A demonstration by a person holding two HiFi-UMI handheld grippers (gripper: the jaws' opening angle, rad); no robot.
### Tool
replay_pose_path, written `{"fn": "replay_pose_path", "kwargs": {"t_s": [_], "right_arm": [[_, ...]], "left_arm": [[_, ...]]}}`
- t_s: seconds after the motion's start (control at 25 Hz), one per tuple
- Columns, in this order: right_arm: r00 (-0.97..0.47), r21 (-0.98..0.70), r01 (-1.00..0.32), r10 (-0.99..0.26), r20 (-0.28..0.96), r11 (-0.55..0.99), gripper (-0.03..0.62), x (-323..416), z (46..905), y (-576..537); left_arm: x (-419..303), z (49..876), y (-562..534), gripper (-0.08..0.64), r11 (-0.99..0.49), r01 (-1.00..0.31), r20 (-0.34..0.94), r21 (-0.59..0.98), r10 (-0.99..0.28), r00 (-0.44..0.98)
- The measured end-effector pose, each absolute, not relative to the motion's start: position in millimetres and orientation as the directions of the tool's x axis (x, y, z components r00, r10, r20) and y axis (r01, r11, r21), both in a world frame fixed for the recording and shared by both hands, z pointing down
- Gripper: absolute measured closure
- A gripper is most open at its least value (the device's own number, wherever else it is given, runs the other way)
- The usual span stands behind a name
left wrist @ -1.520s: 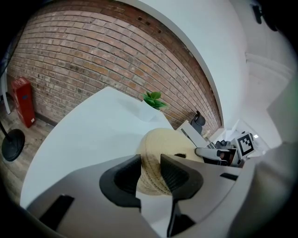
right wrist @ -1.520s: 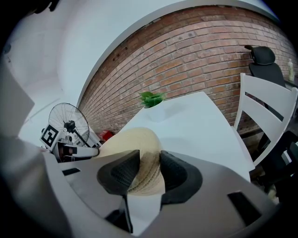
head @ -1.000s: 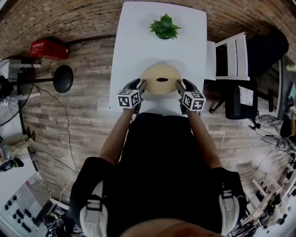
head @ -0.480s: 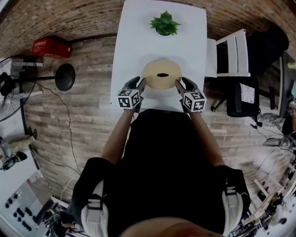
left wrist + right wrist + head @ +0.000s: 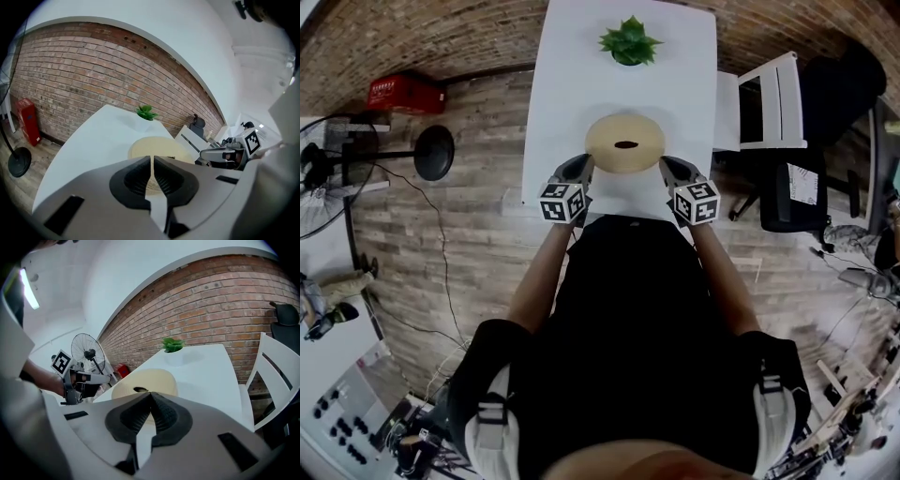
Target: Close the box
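A round beige box with its lid on and a dark oval slot on top sits on the white table, near the front edge. My left gripper hangs just off the box's left side, apart from it. Its jaws are closing to a thin slit with nothing between them. On the box's right, my right gripper is shut and empty. Each gripper view shows the box ahead of the fingertips.
A small green plant stands at the table's far end. Right of the table is a white chair, with a black office chair beyond it. On the floor at left stand a fan, a round black stand base and a red crate.
Both grippers have drawn back a little from the box's sides, and their jaws have gone from wide apart to together. The box stays in place.
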State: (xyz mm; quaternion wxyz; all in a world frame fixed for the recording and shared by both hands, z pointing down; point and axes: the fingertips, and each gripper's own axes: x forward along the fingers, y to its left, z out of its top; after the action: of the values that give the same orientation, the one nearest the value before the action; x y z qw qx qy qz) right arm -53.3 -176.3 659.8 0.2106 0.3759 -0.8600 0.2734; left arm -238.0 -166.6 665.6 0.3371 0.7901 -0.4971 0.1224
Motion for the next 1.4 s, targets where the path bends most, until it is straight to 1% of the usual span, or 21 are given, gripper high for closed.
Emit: {"fn": "replay_pose_path", "kwargs": {"t_s": [0.32,0.68,1.4], "right_arm": [[-0.628,-0.28,-0.752,-0.519,0.58,0.597,0.595,-47.7,660.9,-172.7],[-0.635,-0.291,-0.751,-0.525,0.567,0.593,0.596,-52.3,658.9,-175.5],[-0.597,-0.302,-0.794,-0.58,0.554,0.528,0.595,-47.8,660.6,-175.2]], "left_arm": [[-222.4,656.9,-166.9,0.537,-0.326,-0.851,0.503,0.411,-0.698,0.51],[-223.9,657.9,-171.9,0.537,-0.344,-0.85,0.515,0.399,-0.683,0.518],[-219.8,666.1,-176.0,0.537,-0.396,-0.826,0.524,0.402,-0.64,0.562]]}}
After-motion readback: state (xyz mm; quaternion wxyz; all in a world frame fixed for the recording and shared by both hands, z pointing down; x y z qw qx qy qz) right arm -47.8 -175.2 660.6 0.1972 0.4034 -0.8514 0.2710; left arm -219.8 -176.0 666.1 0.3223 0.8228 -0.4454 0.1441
